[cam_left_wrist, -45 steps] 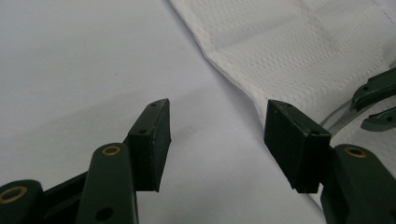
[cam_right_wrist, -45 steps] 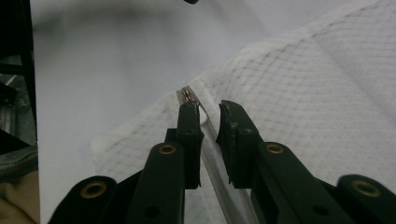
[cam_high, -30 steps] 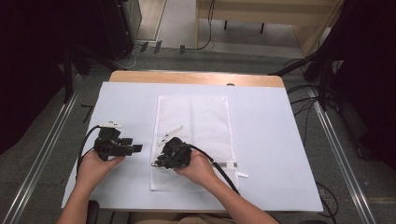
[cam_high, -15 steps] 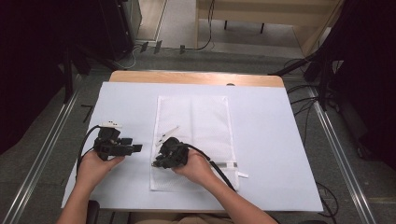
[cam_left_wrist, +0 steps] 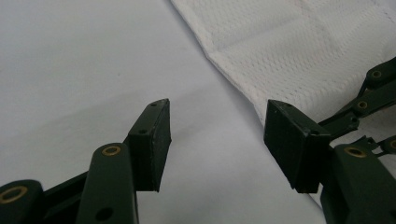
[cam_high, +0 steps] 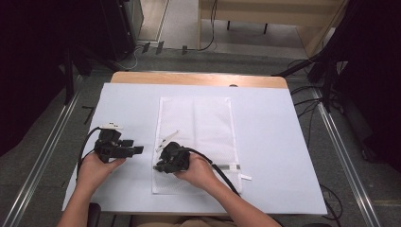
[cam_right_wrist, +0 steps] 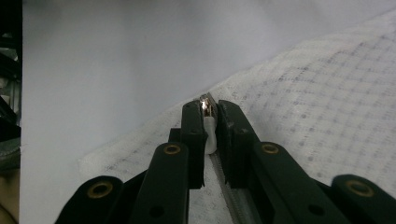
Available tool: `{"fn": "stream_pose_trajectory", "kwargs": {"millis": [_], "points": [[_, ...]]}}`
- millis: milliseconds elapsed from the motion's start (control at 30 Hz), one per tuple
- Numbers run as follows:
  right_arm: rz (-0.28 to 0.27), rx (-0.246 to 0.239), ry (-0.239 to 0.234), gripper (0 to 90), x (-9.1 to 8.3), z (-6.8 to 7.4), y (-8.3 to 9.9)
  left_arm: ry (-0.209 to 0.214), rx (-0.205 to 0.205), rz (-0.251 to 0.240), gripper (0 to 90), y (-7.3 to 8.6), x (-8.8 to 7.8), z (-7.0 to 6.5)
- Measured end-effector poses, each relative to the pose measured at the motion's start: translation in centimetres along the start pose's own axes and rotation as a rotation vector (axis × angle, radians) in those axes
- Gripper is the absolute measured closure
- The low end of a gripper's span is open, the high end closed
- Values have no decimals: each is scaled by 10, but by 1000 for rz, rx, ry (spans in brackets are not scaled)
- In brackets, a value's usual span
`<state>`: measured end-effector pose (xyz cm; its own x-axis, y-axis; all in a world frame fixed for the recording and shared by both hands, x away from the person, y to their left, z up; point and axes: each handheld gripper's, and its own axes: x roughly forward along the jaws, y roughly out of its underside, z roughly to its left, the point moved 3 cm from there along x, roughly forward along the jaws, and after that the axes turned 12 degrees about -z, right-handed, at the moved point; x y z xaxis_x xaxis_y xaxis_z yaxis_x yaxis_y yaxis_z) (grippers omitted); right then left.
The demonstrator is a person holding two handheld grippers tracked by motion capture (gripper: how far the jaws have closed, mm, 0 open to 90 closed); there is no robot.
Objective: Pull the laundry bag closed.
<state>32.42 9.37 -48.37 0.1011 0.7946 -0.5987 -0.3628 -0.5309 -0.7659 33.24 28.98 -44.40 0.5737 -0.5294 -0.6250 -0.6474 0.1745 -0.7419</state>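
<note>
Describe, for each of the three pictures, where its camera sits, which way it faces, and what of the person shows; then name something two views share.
High view: above the person's side, facing forward and down at the table; both forearms and hands show.
Left gripper view: rides the left gripper, looking along open jaws at the white mesh bag.
Right gripper view: rides the right gripper, jaws closing on the zipper pull.
Shared: the mesh bag appears in all three.

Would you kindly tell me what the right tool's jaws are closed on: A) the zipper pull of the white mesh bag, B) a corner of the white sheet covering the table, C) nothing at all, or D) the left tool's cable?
A: in the right gripper view the right tool pinches the small zipper pull at the edge of the white mesh bag.
</note>
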Motion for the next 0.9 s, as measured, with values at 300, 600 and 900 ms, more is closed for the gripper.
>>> {"fn": "stream_pose_trajectory", "kwargs": {"millis": [300, 600, 900], "points": [[-34, -40, 22, 838, 5, 6, 2, 2, 1, -1, 418, 0, 0, 0], [-31, -40, 27, 880, 0, 6, -1, -1, -3, 3, 417, 0, 0, 1], [-36, -6, 14, 867, 3, 1, 3, 1, 5, 2, 417, 0, 0, 0]]}}
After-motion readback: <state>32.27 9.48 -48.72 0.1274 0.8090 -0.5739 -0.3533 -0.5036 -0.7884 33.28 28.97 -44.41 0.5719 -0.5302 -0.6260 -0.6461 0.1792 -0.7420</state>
